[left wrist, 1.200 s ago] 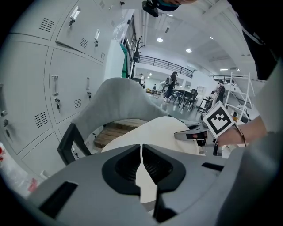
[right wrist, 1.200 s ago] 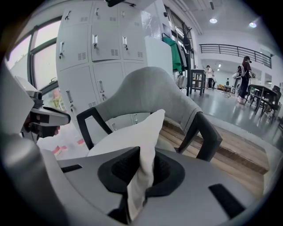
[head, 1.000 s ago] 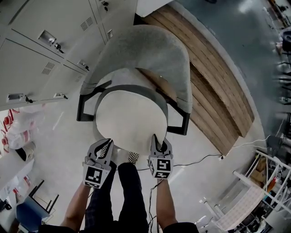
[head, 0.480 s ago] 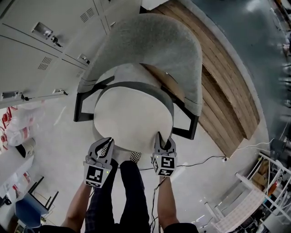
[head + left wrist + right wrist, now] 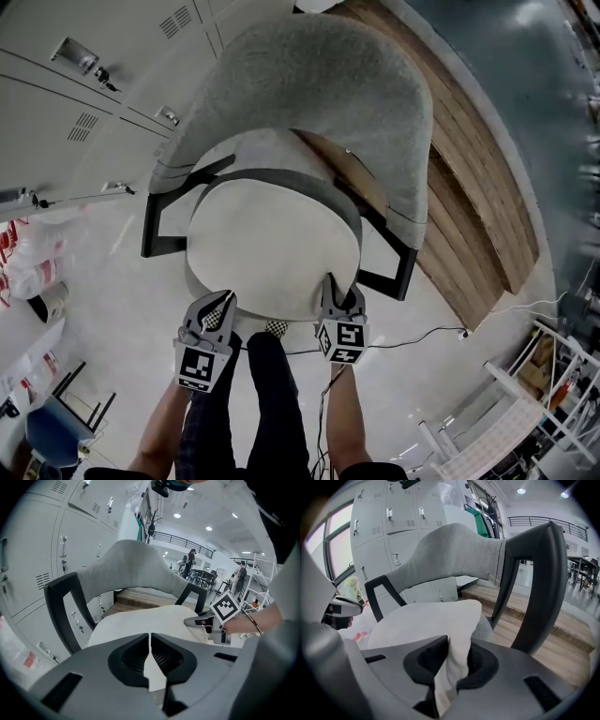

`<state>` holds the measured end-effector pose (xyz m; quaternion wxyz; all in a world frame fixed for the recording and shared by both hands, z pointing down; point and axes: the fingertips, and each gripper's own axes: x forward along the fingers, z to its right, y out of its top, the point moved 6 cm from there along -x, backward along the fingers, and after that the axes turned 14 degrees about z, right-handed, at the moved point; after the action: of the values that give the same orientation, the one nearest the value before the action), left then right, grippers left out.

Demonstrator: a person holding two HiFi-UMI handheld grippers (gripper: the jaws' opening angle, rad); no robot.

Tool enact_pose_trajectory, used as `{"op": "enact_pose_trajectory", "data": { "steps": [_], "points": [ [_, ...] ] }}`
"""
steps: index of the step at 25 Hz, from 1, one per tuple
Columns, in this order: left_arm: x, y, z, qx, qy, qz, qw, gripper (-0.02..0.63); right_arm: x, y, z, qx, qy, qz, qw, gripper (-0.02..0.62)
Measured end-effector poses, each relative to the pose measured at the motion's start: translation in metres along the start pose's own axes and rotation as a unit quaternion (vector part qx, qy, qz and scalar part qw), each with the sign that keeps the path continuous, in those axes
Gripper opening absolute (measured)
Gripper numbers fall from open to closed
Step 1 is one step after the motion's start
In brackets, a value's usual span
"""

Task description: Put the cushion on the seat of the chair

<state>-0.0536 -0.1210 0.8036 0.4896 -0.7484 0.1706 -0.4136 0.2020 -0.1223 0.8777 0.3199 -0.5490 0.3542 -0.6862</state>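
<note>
White cushion (image 5: 272, 239): round and flat, over the seat (image 5: 488, 629) of the chair (image 5: 309, 94), gripped at two spots on its near edge.
Left gripper (image 5: 218, 305): jaws pressed almost together on a thin fold of the cushion's near-left edge.
Right gripper (image 5: 340, 291): jaws opening, with a thick fold of the near-right edge bunched between the pads, which press on it.
Hidden: the cushion covers nearly all of the seat, and only a grey sliver shows beside the right gripper's jaws. Whether the cushion's far part lies flat on the seat cannot be told.
Cut off: the lockers (image 5: 66, 103) run out of the head view at its top and left.
Edges: the cushion's far rim sits just inside the curved band under the grey backrest (image 5: 454, 550). Its near rim reaches out toward the person's legs (image 5: 272, 394).
Sides: the black frame (image 5: 58, 611) stands close on both flanks of the cushion.
Open room: bare floor (image 5: 122, 309) lies left of the chair. The wooden platform (image 5: 469, 187) runs just behind it on the right. A cable (image 5: 422, 330) crosses the floor near the right gripper.
</note>
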Motion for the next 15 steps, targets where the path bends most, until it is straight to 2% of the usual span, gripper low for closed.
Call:
{"op": "enact_pose_trajectory", "data": {
  "steps": [11,15],
  "points": [
    [0.003,-0.006,-0.002,-0.005,0.007,-0.010,0.9999,0.029,0.010,-0.011,0.007,0.007,-0.013,-0.013,1.000,0.074],
    [0.005,-0.003,0.000,-0.002,0.003,-0.012,0.9999,0.029,0.009,-0.010,0.011,0.033,-0.016,-0.009,0.999,0.097]
  ]
}}
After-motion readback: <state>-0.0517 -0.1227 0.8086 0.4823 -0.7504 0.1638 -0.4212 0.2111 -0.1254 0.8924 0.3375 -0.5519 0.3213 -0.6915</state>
